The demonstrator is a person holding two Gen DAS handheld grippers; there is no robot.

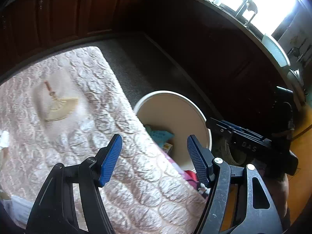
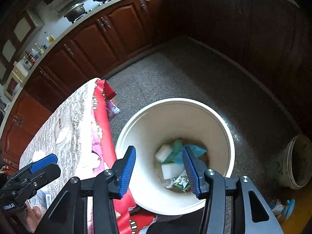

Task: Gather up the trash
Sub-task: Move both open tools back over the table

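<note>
A cream bucket [image 2: 224,128] stands on the floor beside the table; it also shows in the left wrist view [image 1: 195,105]. Inside it lie white pieces [image 2: 171,170], teal wrappers [image 2: 195,150] and a small green carton [image 2: 181,183]. My right gripper [image 2: 159,169] is open and empty above the bucket. My left gripper [image 1: 154,158] is open and empty over the table's right edge, and shows at the lower left of the right wrist view [image 2: 42,163]. A crumpled white scrap [image 1: 3,138] lies at the table's left edge. White printed paper [image 1: 19,208] lies at the lower left.
The table has a pale quilted cover [image 1: 87,101] over a red cloth [image 2: 101,113]. Dark wooden cabinets [image 2: 109,39] line the room. A dirty second bucket [image 2: 298,161] stands on the grey speckled floor [image 2: 185,72] to the right.
</note>
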